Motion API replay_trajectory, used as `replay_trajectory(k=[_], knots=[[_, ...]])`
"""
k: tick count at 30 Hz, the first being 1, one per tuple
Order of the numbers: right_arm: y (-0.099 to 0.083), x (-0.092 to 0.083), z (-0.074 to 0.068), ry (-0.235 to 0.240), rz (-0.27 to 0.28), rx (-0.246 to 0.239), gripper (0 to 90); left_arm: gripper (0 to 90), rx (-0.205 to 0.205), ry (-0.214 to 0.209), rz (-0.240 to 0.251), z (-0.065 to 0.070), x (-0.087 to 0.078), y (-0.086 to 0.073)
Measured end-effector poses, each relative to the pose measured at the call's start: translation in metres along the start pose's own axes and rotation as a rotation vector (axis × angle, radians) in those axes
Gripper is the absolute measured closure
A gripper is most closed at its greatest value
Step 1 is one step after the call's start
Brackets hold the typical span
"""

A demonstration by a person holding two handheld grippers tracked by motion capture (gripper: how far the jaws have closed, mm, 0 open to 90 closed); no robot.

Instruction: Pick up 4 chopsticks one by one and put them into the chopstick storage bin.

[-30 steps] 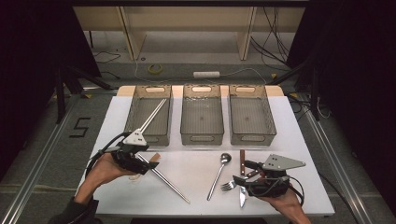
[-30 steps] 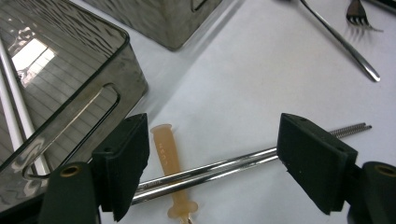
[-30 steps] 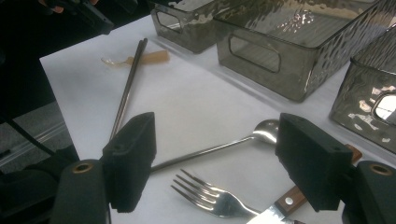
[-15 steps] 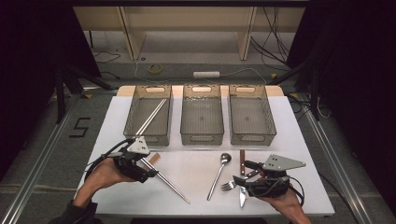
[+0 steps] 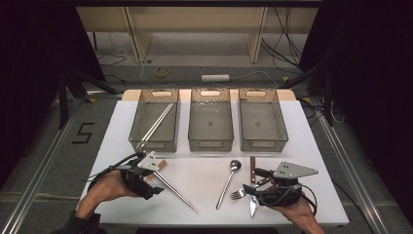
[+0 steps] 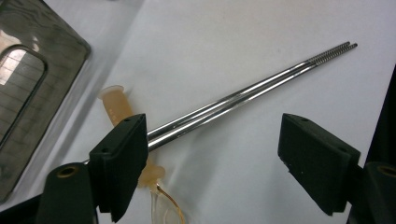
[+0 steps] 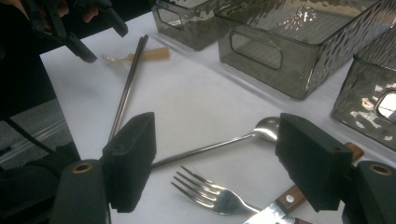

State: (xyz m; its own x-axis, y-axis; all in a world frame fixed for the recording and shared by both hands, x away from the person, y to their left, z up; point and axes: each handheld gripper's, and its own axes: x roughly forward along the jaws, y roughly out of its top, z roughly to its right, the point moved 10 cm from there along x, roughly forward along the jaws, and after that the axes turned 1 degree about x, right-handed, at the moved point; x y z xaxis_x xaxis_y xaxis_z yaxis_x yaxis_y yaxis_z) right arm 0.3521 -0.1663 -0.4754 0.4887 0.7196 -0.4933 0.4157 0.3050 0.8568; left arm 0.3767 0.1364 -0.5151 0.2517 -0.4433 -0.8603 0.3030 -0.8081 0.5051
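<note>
A pair of metal chopsticks lies slantwise on the white table at the front left. My left gripper hovers open over their near end. In the left gripper view the chopsticks run out from under its left jaw, and nothing is gripped by the left gripper. At the front right, my right gripper is open above a fork, with a spoon and a wooden-handled knife beside it. The right gripper view has the right gripper low over the fork and spoon.
Three grey see-through bins stand in a row at the back; the left bin holds another pair of chopsticks, and the middle bin and right bin look bare. A small amber plastic piece lies under the chopsticks' near end.
My left gripper has shifted slightly toward the table's front, lower over the chopsticks' near end. The right gripper and the cutlery have stayed put.
</note>
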Motion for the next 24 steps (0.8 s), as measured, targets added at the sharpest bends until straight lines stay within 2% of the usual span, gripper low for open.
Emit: replay_trajectory(k=[4,15,24], knots=[[0.000,0.000,0.000,0.001,-0.001,0.000,29.9,23.8,0.014,-0.001,0.002,0.001,0.001,-0.001],[-0.001,0.000,0.001,0.000,-0.002,0.000,30.0,24.4,0.073,0.006,-0.041,0.003,0.010,-0.004],[-0.002,-0.001,0.003,0.000,-0.001,0.005,30.0,23.6,0.093,-0.001,-0.066,0.001,0.019,-0.005]])
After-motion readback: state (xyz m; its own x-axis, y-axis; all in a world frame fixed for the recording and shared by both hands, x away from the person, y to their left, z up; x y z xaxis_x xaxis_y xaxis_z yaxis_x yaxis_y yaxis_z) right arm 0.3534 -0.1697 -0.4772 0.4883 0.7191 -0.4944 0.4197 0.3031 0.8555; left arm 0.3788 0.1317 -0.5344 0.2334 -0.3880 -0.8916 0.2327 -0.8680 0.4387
